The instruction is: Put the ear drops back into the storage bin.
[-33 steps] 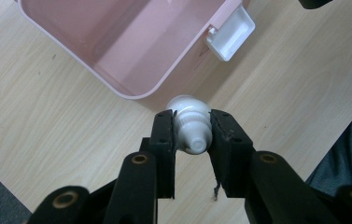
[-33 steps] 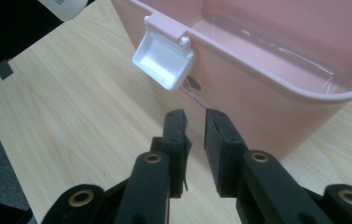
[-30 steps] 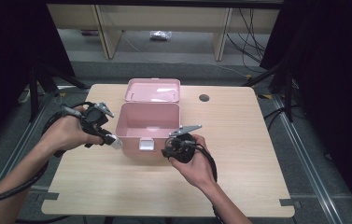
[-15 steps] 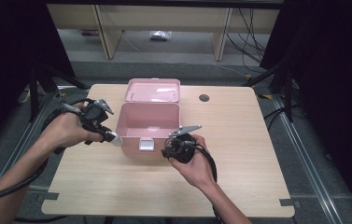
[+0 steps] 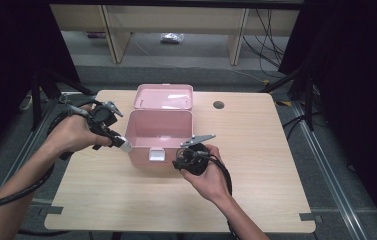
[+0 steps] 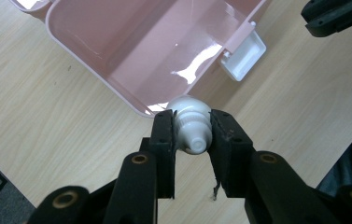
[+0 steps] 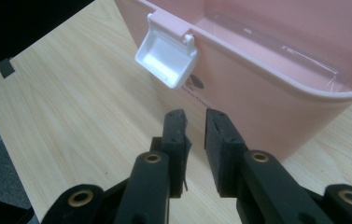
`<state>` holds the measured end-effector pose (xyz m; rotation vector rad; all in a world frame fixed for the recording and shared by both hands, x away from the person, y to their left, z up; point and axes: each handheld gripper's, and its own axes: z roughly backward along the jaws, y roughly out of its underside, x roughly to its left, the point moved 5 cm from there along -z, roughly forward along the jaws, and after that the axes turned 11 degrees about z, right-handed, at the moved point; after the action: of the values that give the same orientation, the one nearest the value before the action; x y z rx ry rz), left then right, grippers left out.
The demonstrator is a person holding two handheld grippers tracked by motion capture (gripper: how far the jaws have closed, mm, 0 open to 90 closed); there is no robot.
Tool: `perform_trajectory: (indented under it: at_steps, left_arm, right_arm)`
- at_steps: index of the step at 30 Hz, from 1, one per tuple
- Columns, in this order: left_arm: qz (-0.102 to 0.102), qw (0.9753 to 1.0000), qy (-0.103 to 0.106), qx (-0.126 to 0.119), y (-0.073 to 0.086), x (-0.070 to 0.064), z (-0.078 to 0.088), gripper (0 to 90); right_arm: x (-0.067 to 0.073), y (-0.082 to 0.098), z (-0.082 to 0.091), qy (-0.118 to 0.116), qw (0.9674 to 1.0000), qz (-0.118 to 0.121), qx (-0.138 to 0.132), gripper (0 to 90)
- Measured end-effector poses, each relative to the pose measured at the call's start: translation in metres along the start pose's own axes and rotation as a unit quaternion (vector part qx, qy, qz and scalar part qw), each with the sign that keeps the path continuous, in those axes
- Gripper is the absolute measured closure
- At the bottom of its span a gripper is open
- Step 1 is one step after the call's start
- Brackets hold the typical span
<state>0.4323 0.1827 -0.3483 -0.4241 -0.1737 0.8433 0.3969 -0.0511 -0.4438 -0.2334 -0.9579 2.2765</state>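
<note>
An open pink box (image 5: 141, 156) stands mid-table with its lid (image 5: 165, 96) folded back and a white latch (image 5: 156, 154) hanging on the front wall. My left gripper (image 5: 121, 142) is shut on a white tube (image 5: 125, 146) at the box's front left corner. In the left gripper view the tube (image 6: 190, 114) sits cap-first between the pads, just over the box rim (image 6: 89, 70). My right gripper (image 5: 180, 162) stays by the box's front right side. Its jaws (image 7: 193, 116) stand slightly apart with nothing between them, facing the box wall (image 7: 267, 107) beside the latch (image 7: 166, 57).
The inside of the box looks bare. A round cable hole (image 5: 219, 105) lies in the tabletop at the back right. Wooden shelving (image 5: 176, 30) and cables fill the floor behind the table. Bare wood spreads in front of and to the right of the box.
</note>
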Motion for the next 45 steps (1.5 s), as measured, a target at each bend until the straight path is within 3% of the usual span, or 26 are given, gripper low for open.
perform_trajectory:
  at_steps: [32, 45]
  left_arm:
    - [0.019, 0.9998, -0.005, 0.000, -0.025, 0.009, -0.013, 71.2]
    - [0.020, 0.9996, -0.007, 0.021, -0.030, 0.011, -0.024, 71.1]
  right_arm:
    - [0.002, 0.000, 0.000, -0.003, 1.0000, -0.006, 0.003, 78.6]
    - [0.001, 0.000, 0.001, 0.002, 1.0000, 0.002, 0.000, 78.5]
